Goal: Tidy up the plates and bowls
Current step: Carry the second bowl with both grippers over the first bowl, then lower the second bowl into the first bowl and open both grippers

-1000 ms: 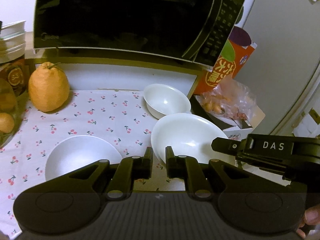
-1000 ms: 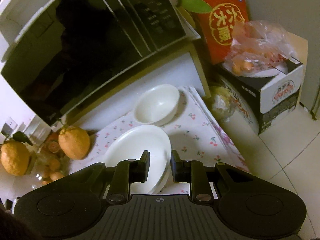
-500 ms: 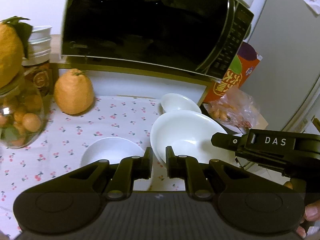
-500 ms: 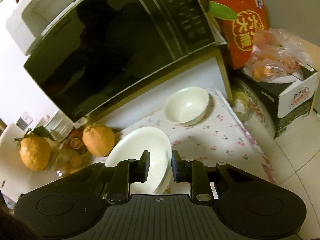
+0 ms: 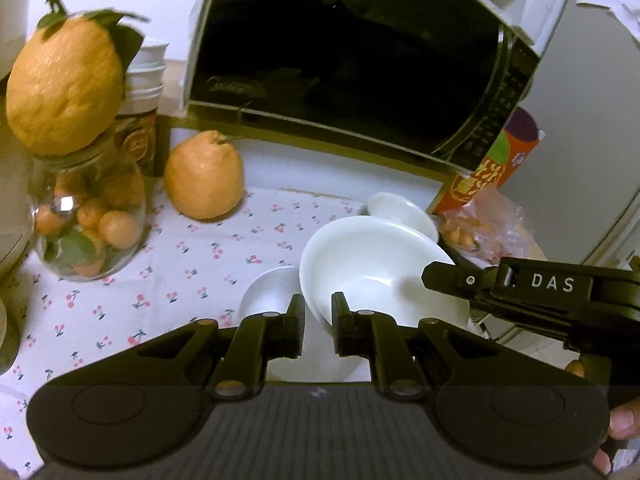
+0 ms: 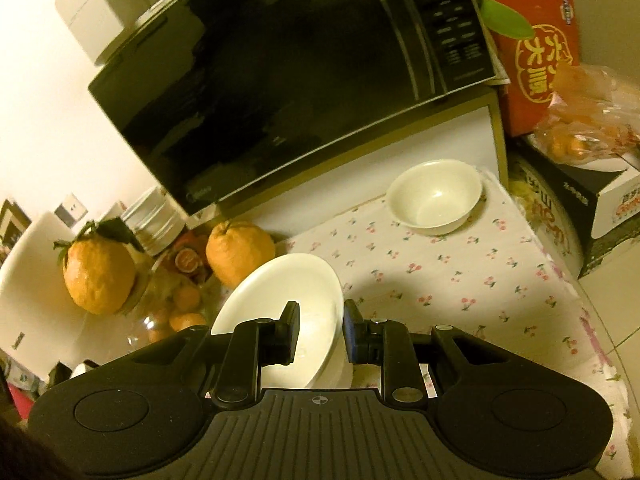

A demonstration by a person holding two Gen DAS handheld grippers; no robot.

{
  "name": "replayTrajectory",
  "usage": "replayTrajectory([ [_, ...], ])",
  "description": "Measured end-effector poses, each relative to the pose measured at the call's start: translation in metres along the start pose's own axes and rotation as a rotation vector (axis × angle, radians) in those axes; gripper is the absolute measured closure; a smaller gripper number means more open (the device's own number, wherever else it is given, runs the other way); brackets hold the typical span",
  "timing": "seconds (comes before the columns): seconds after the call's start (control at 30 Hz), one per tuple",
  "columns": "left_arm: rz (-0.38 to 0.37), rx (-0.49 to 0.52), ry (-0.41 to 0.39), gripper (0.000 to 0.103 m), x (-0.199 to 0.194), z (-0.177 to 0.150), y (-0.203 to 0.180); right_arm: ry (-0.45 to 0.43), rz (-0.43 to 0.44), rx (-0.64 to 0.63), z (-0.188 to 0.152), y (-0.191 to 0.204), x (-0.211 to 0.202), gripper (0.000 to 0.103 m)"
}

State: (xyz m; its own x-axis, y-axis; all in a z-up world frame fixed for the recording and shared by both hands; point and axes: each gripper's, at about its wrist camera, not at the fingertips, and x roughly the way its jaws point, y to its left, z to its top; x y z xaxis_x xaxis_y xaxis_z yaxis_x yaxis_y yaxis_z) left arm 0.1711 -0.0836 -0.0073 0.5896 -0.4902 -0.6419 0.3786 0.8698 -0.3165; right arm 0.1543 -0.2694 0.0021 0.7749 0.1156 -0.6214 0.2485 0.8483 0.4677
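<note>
A white deep plate (image 5: pixel 372 256) is held up off the cherry-print cloth, tilted; my left gripper (image 5: pixel 318 328) is shut on its near-left rim and my right gripper (image 6: pixel 320 332) is shut on its right rim (image 6: pixel 280 300). The right gripper's body also shows in the left wrist view (image 5: pixel 520 292). A small white bowl (image 6: pixel 434 202) sits on the cloth near the microwave stand; it also shows behind the plate (image 5: pixel 400 210). Another white bowl (image 5: pixel 270 296) lies on the cloth below the plate's left edge.
A black microwave (image 5: pixel 340 56) stands on a shelf at the back. A large orange citrus (image 5: pixel 204 174) sits below it. A glass jar of small oranges (image 5: pixel 86 220) with a citrus on top stands at left. A red carton (image 6: pixel 532 44) and bagged fruit (image 6: pixel 588 120) are at right.
Both grippers have carried the plate up and to the left over the cloth, above the near bowl. The far bowl has stayed in place.
</note>
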Motion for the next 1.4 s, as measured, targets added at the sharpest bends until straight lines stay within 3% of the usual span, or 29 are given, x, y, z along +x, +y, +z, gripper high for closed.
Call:
replayTrajectory([
  [0.57, 0.088, 0.034, 0.030, 0.091, 0.017, -0.015, 0.024, 0.082, -0.057, -0.033, -0.023, 0.019, 0.038, 0.080],
  [1.4, 0.115, 0.071, 0.061, 0.089, 0.032, -0.021, 0.032, 0.119, -0.089, -0.072, -0.031, 0.022, 0.054, 0.078],
])
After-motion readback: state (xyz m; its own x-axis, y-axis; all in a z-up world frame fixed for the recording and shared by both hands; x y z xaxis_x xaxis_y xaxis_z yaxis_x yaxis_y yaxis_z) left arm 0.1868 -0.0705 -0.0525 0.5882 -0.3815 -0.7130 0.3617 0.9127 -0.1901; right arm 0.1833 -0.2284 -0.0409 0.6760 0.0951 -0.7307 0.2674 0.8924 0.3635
